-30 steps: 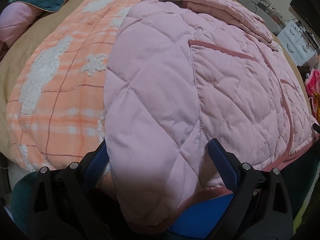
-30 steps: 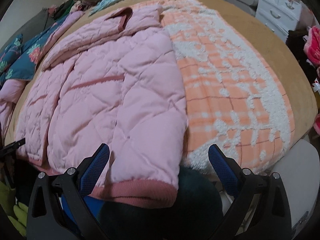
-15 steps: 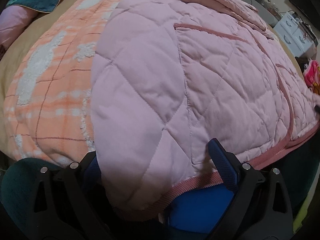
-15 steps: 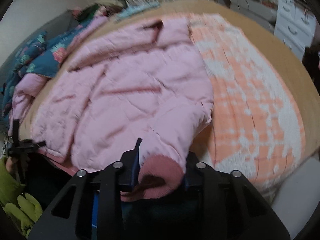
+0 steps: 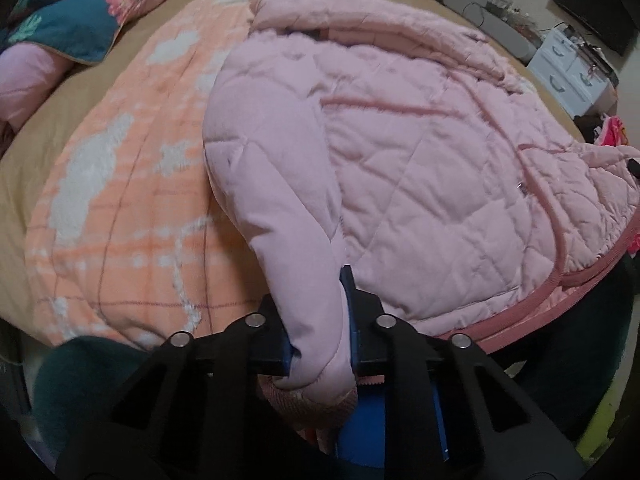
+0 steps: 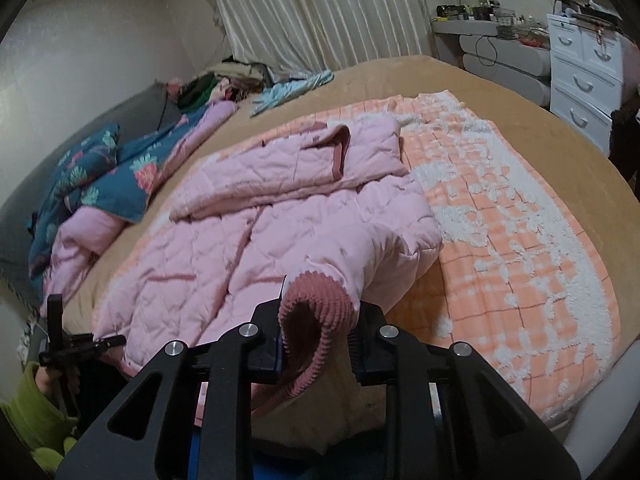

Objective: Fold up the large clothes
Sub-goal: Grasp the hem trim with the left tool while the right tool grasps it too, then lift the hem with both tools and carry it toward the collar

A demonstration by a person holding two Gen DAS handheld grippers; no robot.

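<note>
Both grippers, left (image 5: 318, 334) and right (image 6: 318, 346), clamp sleeve cuffs at the near hem; pink jacket (image 6: 280, 236) runs lengthwise away toward its collar.

Orange plaid blanket (image 6: 520, 240), floral teal quilt (image 6: 100, 172), white drawers (image 6: 584, 68), curtain (image 6: 320, 12)

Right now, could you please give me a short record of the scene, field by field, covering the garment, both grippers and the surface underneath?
garment: pink quilted jacket, spread front-up on the bed
left gripper: shut on the jacket's left sleeve end
right gripper: shut on the ribbed cuff of the other sleeve, lifted off the bed
collar: folded flap at the far end
underlay: orange checked blanket over a tan bedcover
nearby: blue floral quilt to the left; white drawers at far right
</note>
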